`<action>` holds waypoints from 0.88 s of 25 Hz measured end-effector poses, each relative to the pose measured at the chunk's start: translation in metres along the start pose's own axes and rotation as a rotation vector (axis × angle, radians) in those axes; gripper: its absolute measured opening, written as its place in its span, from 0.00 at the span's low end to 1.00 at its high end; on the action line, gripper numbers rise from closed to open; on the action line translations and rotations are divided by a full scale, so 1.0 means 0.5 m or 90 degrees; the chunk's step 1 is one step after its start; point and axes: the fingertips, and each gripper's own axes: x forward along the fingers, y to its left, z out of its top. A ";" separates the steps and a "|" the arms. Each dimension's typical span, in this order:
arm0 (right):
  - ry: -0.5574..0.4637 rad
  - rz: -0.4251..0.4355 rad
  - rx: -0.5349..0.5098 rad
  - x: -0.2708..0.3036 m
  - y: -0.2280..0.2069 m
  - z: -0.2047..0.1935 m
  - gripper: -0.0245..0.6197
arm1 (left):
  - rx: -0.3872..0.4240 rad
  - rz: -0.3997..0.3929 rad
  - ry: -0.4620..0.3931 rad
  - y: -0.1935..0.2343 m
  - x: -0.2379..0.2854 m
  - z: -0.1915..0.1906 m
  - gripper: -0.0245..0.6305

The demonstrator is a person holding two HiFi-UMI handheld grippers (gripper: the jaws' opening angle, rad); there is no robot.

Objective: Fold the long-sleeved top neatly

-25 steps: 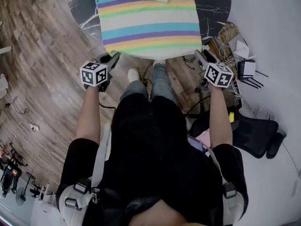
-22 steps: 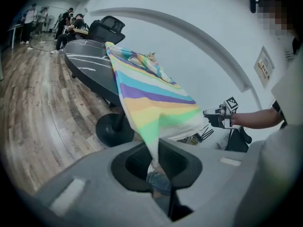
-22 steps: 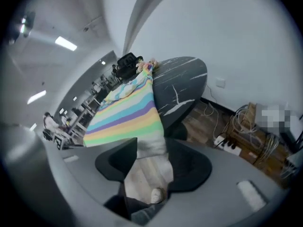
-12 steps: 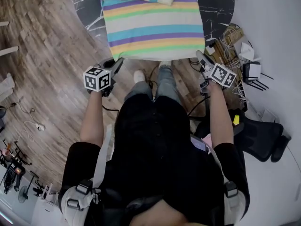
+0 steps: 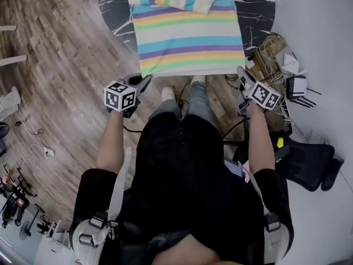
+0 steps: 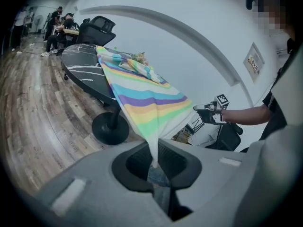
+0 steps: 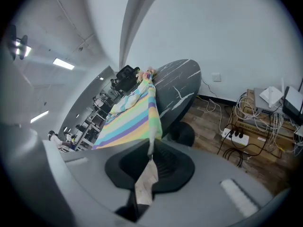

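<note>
On top [image 5: 187, 37], left gripper [image 5: 144, 81]; right gripper [image 5: 241, 72] just clamped.

Head view: bright, even indoor light without hard shadows. The pale floor [image 5: 325, 26] at right is nearly overexposed, the person's dark clothing [image 5: 187, 181] loses detail, and straight lines bow toward the edges. Both gripper views: fisheye circles set in black corners, strongly curved at the rim. Ceiling light strips [image 7: 64, 64] glow at upper left of the right gripper view. The striped top [image 6: 147, 98] is sharp, while the nearest foreground is soft.
</note>
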 end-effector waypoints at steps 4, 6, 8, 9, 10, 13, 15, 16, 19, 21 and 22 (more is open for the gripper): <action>0.001 -0.018 0.012 -0.021 0.002 -0.036 0.07 | 0.023 -0.007 0.024 -0.028 -0.029 -0.023 0.08; 0.002 -0.030 0.015 -0.038 0.002 -0.055 0.07 | 0.028 -0.009 0.033 -0.044 -0.039 -0.036 0.08; 0.008 -0.040 0.012 -0.058 0.004 -0.080 0.07 | 0.028 -0.012 0.045 -0.059 -0.053 -0.056 0.08; 0.013 -0.044 0.009 -0.067 0.006 -0.094 0.07 | 0.027 -0.014 0.051 -0.065 -0.061 -0.067 0.08; 0.019 -0.048 0.006 -0.075 0.007 -0.108 0.07 | 0.026 -0.015 0.057 -0.071 -0.068 -0.077 0.08; 0.032 -0.051 0.003 -0.095 0.009 -0.142 0.07 | 0.022 -0.013 0.071 -0.084 -0.084 -0.105 0.08; 0.037 -0.049 0.005 -0.101 0.008 -0.158 0.07 | 0.019 -0.009 0.074 -0.091 -0.090 -0.120 0.08; 0.039 -0.048 0.008 -0.102 0.008 -0.164 0.07 | 0.018 -0.005 0.075 -0.093 -0.092 -0.125 0.08; 0.046 -0.045 0.021 -0.105 0.008 -0.183 0.07 | 0.016 0.010 0.079 -0.094 -0.098 -0.134 0.08; 0.051 -0.047 0.015 -0.104 0.010 -0.181 0.07 | 0.012 0.022 0.072 -0.096 -0.102 -0.129 0.08; 0.050 -0.047 0.007 -0.104 0.014 -0.175 0.07 | 0.009 0.027 0.066 -0.098 -0.104 -0.126 0.08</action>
